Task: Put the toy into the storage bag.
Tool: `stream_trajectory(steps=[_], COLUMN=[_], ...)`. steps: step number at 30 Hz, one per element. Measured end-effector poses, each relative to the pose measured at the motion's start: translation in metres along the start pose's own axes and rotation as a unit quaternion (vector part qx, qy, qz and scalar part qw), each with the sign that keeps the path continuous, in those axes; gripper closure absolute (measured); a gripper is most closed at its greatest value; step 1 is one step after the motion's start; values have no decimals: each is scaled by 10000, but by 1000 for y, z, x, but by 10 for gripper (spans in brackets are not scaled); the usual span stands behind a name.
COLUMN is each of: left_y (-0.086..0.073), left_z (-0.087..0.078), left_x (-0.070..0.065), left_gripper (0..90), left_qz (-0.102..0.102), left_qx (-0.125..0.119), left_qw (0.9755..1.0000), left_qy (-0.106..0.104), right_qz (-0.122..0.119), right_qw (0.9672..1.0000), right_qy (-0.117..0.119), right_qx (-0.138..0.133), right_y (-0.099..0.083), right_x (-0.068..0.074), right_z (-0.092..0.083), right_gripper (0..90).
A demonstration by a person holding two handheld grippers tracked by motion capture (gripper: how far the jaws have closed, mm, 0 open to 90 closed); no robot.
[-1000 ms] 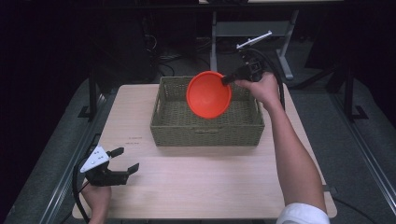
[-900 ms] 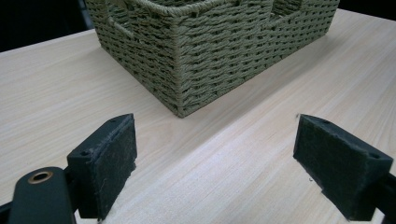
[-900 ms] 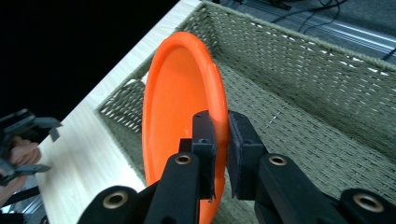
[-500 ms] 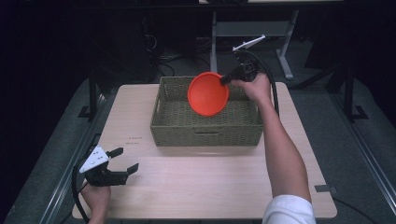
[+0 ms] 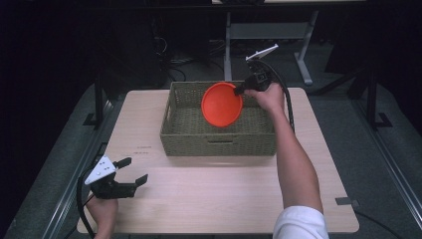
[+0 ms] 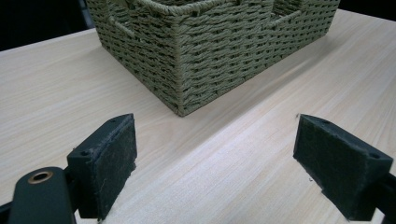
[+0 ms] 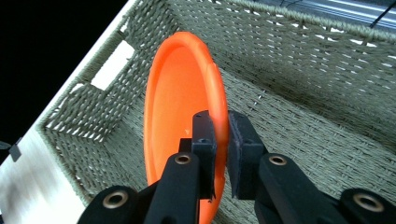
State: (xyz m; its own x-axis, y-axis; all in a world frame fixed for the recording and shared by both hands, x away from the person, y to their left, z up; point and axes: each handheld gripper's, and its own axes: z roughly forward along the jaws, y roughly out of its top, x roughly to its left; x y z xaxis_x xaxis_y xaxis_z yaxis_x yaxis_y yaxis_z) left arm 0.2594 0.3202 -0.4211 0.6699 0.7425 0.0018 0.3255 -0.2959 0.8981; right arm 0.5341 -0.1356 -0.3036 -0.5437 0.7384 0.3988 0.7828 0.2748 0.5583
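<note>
Orange round plastic plate (image 5: pixel 222 104), pinched by its rim in the right gripper (image 5: pixel 241 90), hangs tilted above the woven green-grey wicker basket (image 5: pixel 219 141); lowering and letting go remain. The left gripper (image 5: pixel 130 171) rests agape on the table.

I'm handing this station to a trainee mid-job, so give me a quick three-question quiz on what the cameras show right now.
1. True or false: the right gripper is clamped on the rim of the orange plate.
2. Where is the orange plate? A) flat on the wooden table B) held tilted on edge above the woven basket C) between the left gripper's pads
3. How do the jaws of the left gripper stand, and is anything between them?

Key
1. True; its pads pinch the rim from both sides.
2. B
3. Wide open, nothing between them; it sits low at the table's near left corner, apart from the basket.
</note>
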Motion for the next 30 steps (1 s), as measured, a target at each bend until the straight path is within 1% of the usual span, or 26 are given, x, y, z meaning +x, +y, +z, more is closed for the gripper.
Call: stream_trajectory(steps=[5,6,9,13,17,19,22,27,30], left_y=[0,0,0,0,0,0,0,0,0], left_z=[0,0,-1,0,0,1,1,0,1], left_x=[0,0,1,0,-1,-1,-1,-1,-1], left_gripper=[126,126,126,126,126,126,126,126,126], left_qz=[9,30,71,-17,7,2,-6,-2,-6], left_qx=[8,15,48,-18,-8,-7,-10,-16,-19], left_qw=[10000,10000,10000,10000,10000,10000,10000,10000,10000], left_qy=[-7,-2,2,-9,-19,-21,-17,-16,-19], right_qz=[36,53,54,102,177,191,205,241,331], right_qw=[10000,9999,9999,9998,9995,9993,9992,9991,9987], right_qy=[15,-13,-11,14,-8,-50,-38,-52,-80], right_qx=[38,90,109,168,250,304,344,357,375], right_y=[0,-1,-1,-4,-10,-11,-12,-13,-18], right_x=[-1,-1,-1,-3,-7,-8,-9,-10,-14], right_z=[8,12,15,23,30,32,34,35,37], right_gripper=[822,822,822,822,822,822,822,821,821])
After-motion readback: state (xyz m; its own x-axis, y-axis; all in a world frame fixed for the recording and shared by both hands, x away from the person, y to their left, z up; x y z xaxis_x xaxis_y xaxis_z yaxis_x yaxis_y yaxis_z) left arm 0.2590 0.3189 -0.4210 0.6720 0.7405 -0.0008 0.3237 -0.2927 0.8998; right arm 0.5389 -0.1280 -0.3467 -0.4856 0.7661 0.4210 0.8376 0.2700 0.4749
